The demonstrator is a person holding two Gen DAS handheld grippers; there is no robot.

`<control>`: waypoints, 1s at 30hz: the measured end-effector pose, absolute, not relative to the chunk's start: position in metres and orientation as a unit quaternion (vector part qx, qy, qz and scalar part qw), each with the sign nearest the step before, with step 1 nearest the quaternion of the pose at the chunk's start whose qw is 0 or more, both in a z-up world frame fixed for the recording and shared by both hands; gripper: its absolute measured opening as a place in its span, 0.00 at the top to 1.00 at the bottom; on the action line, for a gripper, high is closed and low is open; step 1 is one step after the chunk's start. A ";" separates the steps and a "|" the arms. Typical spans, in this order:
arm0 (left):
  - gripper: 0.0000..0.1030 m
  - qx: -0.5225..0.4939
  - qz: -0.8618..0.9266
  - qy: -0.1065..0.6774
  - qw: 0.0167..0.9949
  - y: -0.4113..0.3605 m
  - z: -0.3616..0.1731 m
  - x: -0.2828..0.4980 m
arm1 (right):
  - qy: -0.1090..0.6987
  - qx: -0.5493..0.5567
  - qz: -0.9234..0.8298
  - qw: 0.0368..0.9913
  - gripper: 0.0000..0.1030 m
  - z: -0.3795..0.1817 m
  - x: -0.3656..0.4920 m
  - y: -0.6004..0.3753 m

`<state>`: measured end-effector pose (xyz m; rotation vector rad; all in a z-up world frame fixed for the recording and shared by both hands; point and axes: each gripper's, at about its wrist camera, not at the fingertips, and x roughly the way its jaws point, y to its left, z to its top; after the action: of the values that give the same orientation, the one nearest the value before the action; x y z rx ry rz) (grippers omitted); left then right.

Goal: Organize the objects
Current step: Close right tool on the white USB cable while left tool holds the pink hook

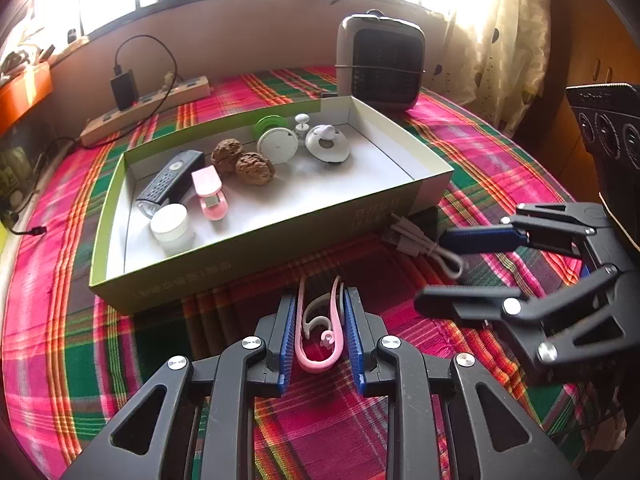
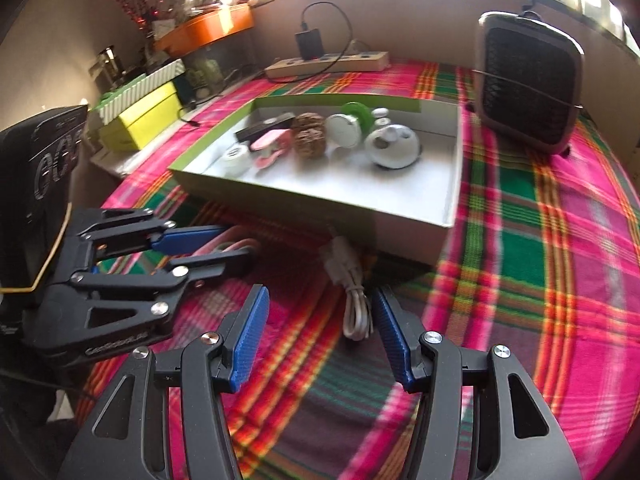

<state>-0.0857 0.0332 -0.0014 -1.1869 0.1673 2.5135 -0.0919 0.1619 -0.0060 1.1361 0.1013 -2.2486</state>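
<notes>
**tidy_tom:** Box is sitting open on the plaid cloth, and it's holding most of the stuff. Counting from the left wrist view: one black torch, one white jar, one pink clip thing, two walnuts, one white disc leaning on one green ring, one small white knob and one white dome gadget. All of them are crowding the far and left side of the box.

**mina_k:** And outside it?

**tidy_tom:** Two things are lying on the cloth just in front of the box. One pink-and-white ear hook is sitting between the fingers of the left gripper; jaws are narrow and pressing its sides, so it's gripping it. One white cable, folded up, is lying near the box's front corner, just ahead of the right gripper.

**mina_k:** Right one holding anything?

**tidy_tom:** Nope, jaws are standing wide with just cloth between them.

**mina_k:** Background?

**tidy_tom:** One heater is standing behind the box, and one power strip with a black charger plugged in is lying by the wall.
</notes>
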 end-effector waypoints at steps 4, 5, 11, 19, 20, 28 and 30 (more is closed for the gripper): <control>0.80 -0.420 0.889 0.056 0.174 0.031 -0.001 -0.085 | 0.044 0.432 -0.841 0.322 0.47 -0.006 -0.088 0.154; 0.80 -0.420 0.889 0.055 0.173 0.031 -0.001 -0.085 | 0.045 0.432 -0.842 0.320 0.46 -0.006 -0.087 0.153; 0.80 -0.421 0.889 0.052 0.173 0.029 -0.001 -0.085 | 0.046 0.431 -0.856 0.283 0.47 -0.006 -0.094 0.150; 0.80 -0.421 0.889 0.048 0.171 0.027 -0.001 -0.086 | 0.073 0.423 -0.870 0.244 0.48 -0.008 -0.096 0.141; 0.80 -0.421 0.889 0.047 0.172 0.027 -0.001 -0.086 | 0.078 0.422 -0.871 0.239 0.50 -0.008 -0.096 0.140; 0.80 -0.421 0.889 0.045 0.171 0.027 -0.001 -0.087 | 0.090 0.420 -0.879 0.208 0.66 -0.008 -0.098 0.141; 0.79 -0.421 0.890 0.046 0.171 0.027 -0.001 -0.086 | 0.090 0.420 -0.879 0.208 0.68 -0.007 -0.099 0.142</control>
<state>-0.0864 0.0267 -0.0012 -1.1959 0.1307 2.5262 -0.0985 0.1415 -0.0074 1.1681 0.2506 -2.4475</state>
